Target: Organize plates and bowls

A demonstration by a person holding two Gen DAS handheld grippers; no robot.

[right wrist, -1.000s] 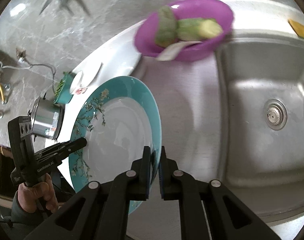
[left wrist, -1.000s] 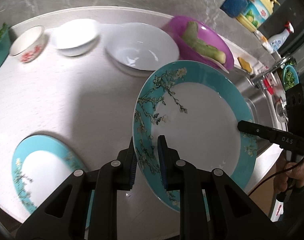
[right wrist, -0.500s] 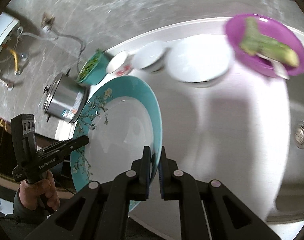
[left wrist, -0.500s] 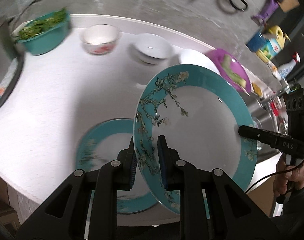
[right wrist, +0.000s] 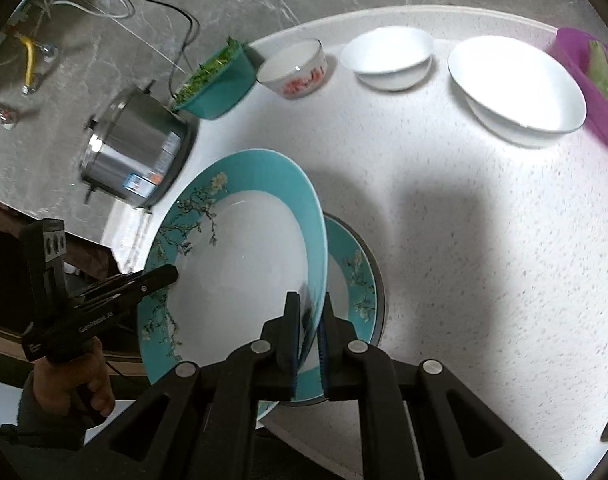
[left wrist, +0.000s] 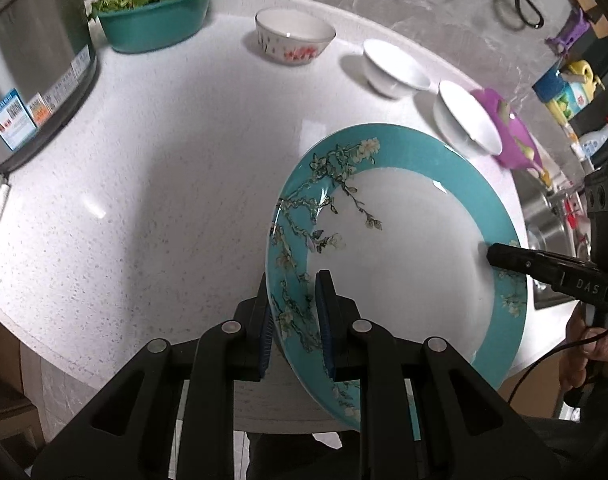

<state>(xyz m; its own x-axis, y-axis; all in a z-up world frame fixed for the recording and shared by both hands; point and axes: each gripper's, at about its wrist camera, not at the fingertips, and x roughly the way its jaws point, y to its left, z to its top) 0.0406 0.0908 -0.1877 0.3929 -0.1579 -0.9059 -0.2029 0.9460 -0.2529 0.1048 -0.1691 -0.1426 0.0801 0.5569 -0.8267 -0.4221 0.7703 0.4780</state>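
Note:
A teal-rimmed plate with a blossom pattern (left wrist: 404,240) hangs tilted above the white counter, held by both grippers. My left gripper (left wrist: 294,304) is shut on its near rim. My right gripper (right wrist: 310,308) is shut on the opposite rim of the same plate (right wrist: 240,264). Right below it, a second matching plate (right wrist: 356,276) lies flat on the counter, half hidden by the held one. Along the back stand a floral bowl (right wrist: 294,68), a small white bowl (right wrist: 388,58) and a wide white bowl (right wrist: 516,88).
A steel pot (left wrist: 28,60) and a teal basin of greens (left wrist: 156,12) stand at the left. A purple bowl with vegetable pieces (left wrist: 512,136) sits beside the sink (left wrist: 540,208) at the right. A hand holds each gripper handle near the counter's front edge.
Both grippers have carried the plate sideways along the counter, away from the sink toward the pot. It now hangs over the second teal plate. Neither grip has changed.

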